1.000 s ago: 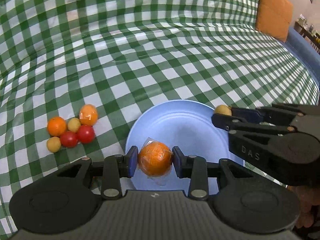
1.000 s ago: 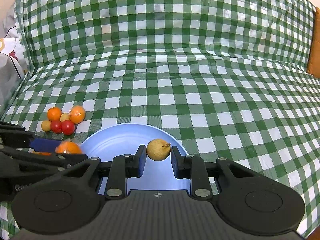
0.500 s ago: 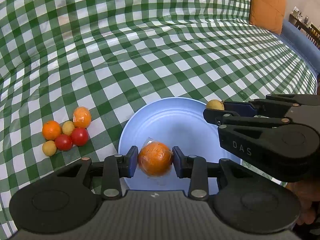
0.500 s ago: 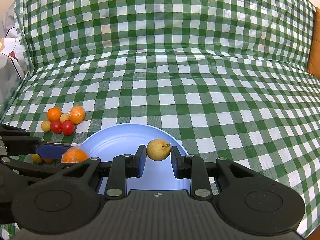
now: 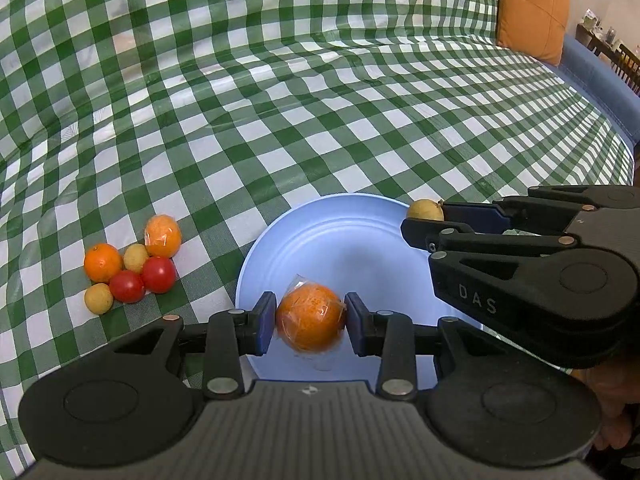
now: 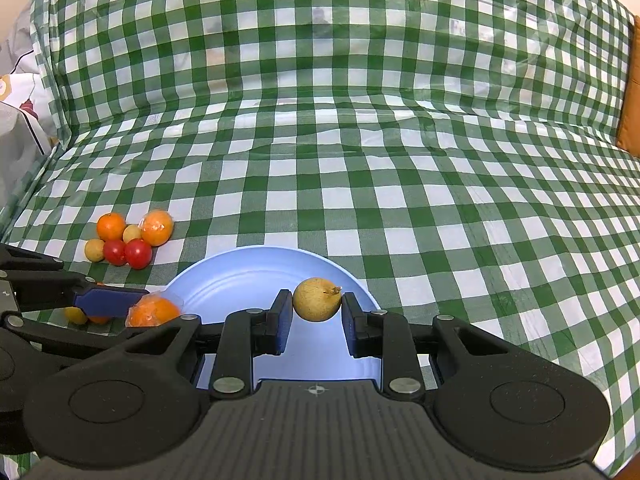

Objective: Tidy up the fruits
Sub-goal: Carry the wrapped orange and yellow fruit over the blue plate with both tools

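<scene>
My left gripper (image 5: 310,322) is shut on a plastic-wrapped orange (image 5: 311,317) and holds it over the near left part of the light blue plate (image 5: 344,240). My right gripper (image 6: 316,312) is shut on a small yellow-brown fruit (image 6: 317,299) over the plate's (image 6: 240,276) right side; it also shows in the left wrist view (image 5: 425,210). The plate has no fruit lying on it. A cluster of loose fruit lies left of the plate: a wrapped orange (image 5: 162,236), a bare orange (image 5: 102,262), two red tomatoes (image 5: 158,275) and two small yellow fruits (image 5: 98,298).
Everything rests on a green-and-white checked cloth (image 5: 280,100) that rises into a backrest behind. An orange cushion (image 5: 532,4) stands at the far right. White fabric (image 6: 16,92) lies past the cloth's left edge.
My left gripper has moved right and forward with the wrapped orange, further over the plate. My right gripper has barely moved.
</scene>
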{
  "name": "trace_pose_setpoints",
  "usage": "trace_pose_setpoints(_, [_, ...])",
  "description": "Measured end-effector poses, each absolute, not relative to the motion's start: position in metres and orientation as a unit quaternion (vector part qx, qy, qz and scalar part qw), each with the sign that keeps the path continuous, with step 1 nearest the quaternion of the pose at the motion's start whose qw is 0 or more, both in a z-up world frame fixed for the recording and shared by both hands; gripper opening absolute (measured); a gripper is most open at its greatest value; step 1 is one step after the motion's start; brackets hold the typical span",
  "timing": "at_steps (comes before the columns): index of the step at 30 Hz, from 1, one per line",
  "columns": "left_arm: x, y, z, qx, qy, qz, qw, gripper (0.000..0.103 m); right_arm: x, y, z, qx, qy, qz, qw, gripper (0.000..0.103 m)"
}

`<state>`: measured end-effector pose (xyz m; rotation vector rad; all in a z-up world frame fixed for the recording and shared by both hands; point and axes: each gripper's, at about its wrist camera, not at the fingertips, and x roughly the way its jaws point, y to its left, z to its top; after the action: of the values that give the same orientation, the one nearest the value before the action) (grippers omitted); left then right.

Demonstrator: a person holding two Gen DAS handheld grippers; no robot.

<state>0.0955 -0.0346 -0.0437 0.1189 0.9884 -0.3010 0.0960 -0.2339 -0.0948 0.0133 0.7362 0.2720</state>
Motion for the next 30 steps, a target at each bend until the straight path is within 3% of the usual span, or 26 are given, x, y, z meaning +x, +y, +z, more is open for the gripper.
trace_pose_setpoints(30, [0.0947, -0.0367, -0.0437, 0.057, 0.472, -0.142, 0.868, 0.041, 0.0949, -0.2334, -0.0944, 0.006, 0.359, 0.132, 0.924, 0.028])
